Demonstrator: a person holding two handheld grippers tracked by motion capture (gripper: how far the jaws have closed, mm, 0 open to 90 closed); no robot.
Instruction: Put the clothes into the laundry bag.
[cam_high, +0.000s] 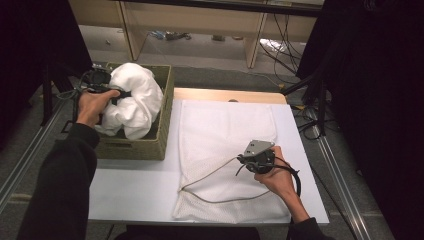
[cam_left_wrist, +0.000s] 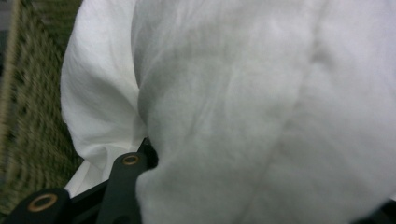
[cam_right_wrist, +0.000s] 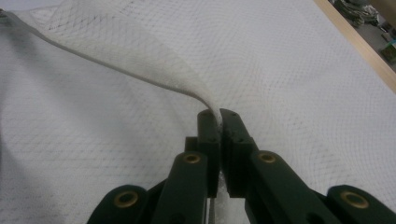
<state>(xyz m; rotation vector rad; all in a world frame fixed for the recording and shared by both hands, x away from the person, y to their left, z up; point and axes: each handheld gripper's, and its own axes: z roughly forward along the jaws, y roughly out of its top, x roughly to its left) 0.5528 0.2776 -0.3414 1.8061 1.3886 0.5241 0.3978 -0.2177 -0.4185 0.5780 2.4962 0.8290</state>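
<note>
A bundled white cloth (cam_high: 132, 97) bulges above a woven olive basket (cam_high: 166, 107) at the table's left. My left gripper (cam_high: 120, 94) reaches into the bundle from the left and is shut on a fold of it. In the left gripper view the white cloth (cam_left_wrist: 243, 107) wraps over the jaws and hides their tips. A white mesh bag (cam_high: 225, 127) lies flat on the table. My right gripper (cam_high: 242, 159) is shut on the bag's corded rim and holds it slightly raised. In the right gripper view the gripper (cam_right_wrist: 218, 114) pinches that rim (cam_right_wrist: 140, 74).
The white table (cam_high: 130, 190) has bare room in front of the basket. A wooden strip (cam_high: 225, 95) runs along its far edge. The basket weave (cam_left_wrist: 28, 116) lies to the left of the cloth. Cables and a shelf frame stand on the floor beyond.
</note>
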